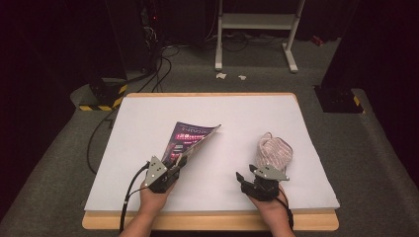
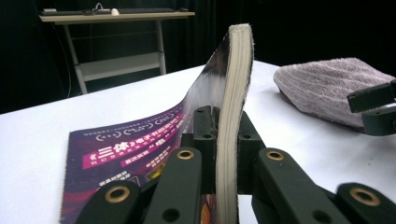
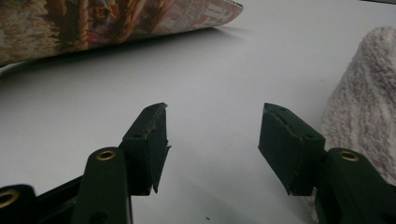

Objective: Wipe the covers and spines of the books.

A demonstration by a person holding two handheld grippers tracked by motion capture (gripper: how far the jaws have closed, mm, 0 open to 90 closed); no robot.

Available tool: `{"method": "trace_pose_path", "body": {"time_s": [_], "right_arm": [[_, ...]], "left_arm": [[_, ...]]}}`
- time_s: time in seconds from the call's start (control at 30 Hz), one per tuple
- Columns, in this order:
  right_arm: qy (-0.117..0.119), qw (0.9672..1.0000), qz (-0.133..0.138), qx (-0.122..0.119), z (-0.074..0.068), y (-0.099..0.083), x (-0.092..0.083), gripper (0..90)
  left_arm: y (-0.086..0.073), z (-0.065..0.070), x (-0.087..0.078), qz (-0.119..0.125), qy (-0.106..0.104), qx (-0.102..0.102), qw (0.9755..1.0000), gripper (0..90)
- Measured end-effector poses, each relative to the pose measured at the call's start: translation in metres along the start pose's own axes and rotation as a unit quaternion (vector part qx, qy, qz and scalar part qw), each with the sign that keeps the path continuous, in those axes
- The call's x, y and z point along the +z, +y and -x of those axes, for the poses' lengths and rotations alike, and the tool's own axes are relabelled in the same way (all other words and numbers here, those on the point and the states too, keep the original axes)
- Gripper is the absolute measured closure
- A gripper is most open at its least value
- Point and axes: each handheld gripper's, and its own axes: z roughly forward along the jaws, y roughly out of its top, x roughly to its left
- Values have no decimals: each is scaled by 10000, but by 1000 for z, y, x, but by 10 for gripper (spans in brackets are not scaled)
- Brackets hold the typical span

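Dark room behind, white sheet (image 1: 237, 118) over the wooden table. High view: left gripper (image 1: 177, 165) was clamped on the near edge of the magazine (image 1: 190, 139), lifting that edge while the far part curved down to the sheet; left hand (image 1: 152, 198) came in from the bottom edge. Right gripper (image 1: 249, 176) sat with jaws apart, just beside the towel (image 1: 274, 150), right hand (image 1: 269, 203) low over the near edge. Left gripper view: jaws pressed on the page block of the magazine (image 2: 233, 93), cover drooping left; towel (image 2: 327, 88) at right. Right gripper view: jaws stood apart over bare sheet, holding nothing; towel (image 3: 364, 107) by the right jaw, magazine (image 3: 112, 18) well ahead.
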Motion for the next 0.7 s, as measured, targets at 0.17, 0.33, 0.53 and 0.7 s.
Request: {"method": "trace_pose_path", "body": {"time_s": [0.17, 0.33, 0.53, 0.7], "right_arm": [[8, 10000, -8, -3, -1, 0, 0, 415], [7, 10000, -15, -3, -1, 0, 0, 415], [2, 10000, -18, 3, -1, 0, 0, 415], [2, 10000, -12, 1, -1, -1, 0, 415]], "left_arm": [[-6, 6, 2, -100, -75, 89, 9999, 825], [-6, 8, 3, -94, -176, 30, 9998, 776], [-2, 14, 6, -110, -448, 27, 9989, 595], [-2, 18, 8, -162, -628, -19, 9979, 497]]}}
